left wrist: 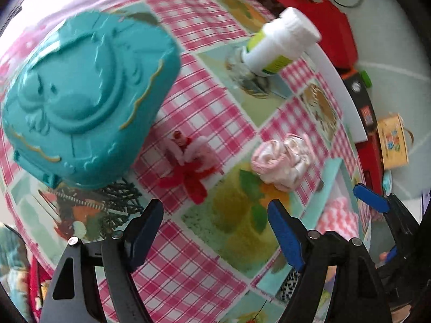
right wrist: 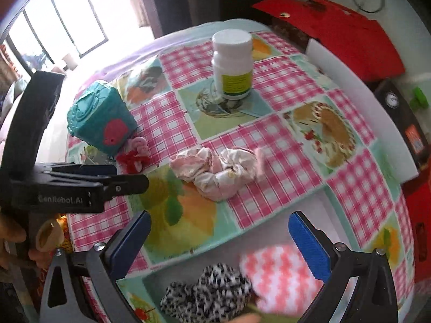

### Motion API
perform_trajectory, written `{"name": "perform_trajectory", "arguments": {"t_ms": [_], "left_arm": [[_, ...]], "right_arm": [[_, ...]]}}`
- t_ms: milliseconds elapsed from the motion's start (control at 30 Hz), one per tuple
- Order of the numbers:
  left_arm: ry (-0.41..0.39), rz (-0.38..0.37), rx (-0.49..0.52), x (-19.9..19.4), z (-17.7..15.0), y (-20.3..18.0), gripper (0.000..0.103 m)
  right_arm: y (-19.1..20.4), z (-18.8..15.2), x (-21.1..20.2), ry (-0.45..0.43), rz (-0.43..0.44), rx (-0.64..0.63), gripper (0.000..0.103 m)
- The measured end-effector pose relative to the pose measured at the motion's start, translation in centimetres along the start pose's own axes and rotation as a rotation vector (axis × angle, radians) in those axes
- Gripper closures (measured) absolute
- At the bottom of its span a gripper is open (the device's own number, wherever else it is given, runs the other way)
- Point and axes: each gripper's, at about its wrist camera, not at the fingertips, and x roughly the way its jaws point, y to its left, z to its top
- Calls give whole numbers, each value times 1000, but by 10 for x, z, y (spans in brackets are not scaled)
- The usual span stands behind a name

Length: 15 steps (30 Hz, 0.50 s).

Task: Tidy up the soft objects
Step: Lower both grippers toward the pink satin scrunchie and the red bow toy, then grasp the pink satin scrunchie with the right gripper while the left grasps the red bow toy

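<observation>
Right wrist view: both the left gripper (left wrist: 215, 226) and right gripper (right wrist: 219, 238) are seen with fingers apart, empty, near the satin scrunchie (right wrist: 215, 173).

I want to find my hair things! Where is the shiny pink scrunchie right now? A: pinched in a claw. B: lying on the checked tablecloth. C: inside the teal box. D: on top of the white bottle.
B: the shiny pink scrunchie lies loose on the checked tablecloth, apart from the teal box and the white bottle, with no claw touching it.
</observation>
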Motion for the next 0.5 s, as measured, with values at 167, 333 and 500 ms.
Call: {"name": "perform_trajectory", "arguments": {"t_ms": [167, 333, 500], "left_arm": [[-50, 24, -38, 6, 6, -2, 23], [-83, 33, -34, 7, 9, 0, 23], [-107, 52, -16, 10, 11, -1, 39]], "right_arm": [[9, 15, 29, 37, 13, -59, 2], [11, 24, 51, 50, 24, -73, 12], [16, 28, 66, 71, 20, -94, 28]]}}
